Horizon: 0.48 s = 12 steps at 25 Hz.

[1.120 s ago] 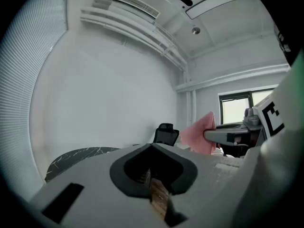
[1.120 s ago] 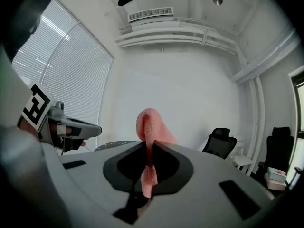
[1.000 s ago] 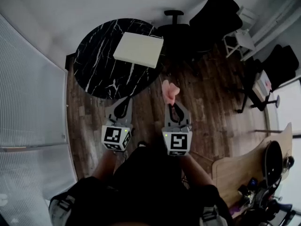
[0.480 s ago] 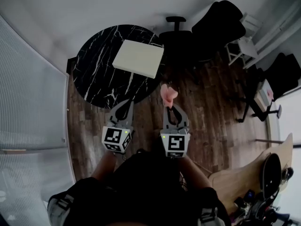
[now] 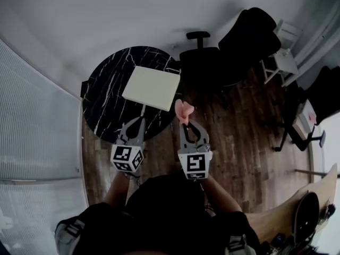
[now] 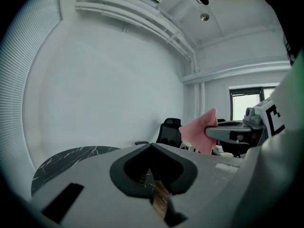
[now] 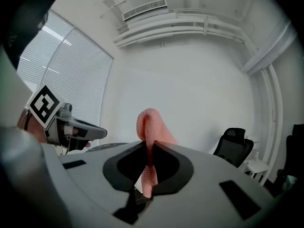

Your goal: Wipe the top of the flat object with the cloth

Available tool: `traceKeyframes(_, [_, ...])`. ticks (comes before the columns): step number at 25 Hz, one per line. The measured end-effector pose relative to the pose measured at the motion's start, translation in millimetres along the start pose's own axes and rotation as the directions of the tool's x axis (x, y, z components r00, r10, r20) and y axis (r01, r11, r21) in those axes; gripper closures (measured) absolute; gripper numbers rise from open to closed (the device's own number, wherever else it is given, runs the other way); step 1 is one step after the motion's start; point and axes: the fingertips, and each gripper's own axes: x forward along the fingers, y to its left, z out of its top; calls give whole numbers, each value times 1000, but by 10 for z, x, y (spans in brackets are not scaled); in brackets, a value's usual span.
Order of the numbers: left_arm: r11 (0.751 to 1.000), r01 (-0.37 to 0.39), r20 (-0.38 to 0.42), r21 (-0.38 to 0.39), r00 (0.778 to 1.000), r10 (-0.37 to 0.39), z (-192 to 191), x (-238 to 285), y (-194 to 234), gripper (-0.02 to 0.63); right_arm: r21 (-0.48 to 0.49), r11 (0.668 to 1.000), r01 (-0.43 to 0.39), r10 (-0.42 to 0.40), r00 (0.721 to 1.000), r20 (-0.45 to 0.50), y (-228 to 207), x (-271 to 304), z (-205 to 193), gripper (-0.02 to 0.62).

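Observation:
A cream flat square object (image 5: 151,87) lies on the right part of a round black marble table (image 5: 106,89). My left gripper (image 5: 138,120) is shut and holds nothing; its tip hangs over the table's near edge, just short of the flat object. To its right, off the table's edge, my right gripper (image 5: 184,122) is shut on a pink cloth (image 5: 184,109) that sticks up past the jaws. The right gripper view shows the cloth (image 7: 149,125) pinched between the jaws of the right gripper (image 7: 147,145). In the left gripper view the cloth (image 6: 199,133) appears to the right of the left gripper (image 6: 152,146).
Two black office chairs (image 5: 204,62) (image 5: 251,30) stand just beyond the table on the right. A white chair (image 5: 284,57) is further right. Window blinds (image 5: 37,126) run along the left. A wooden desk (image 5: 313,195) fills the lower right corner over wooden flooring (image 5: 234,126).
Both grippers have come closer to the table. The left tip now overlaps the table's near edge. The cloth stays pinched in the right gripper.

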Motion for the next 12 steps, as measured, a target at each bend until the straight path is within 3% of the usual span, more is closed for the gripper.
traceKeyframes(5, [1000, -29, -44, -7, 999, 28, -85, 358, -12, 606, 38, 999, -22, 24, 998, -61, -322, 191, -253, 581])
traceKeyframes(12, [997, -73, -108, -19, 992, 70, -223, 681, 304, 606, 53, 994, -101, 107, 984, -139, -406, 644, -502, 581])
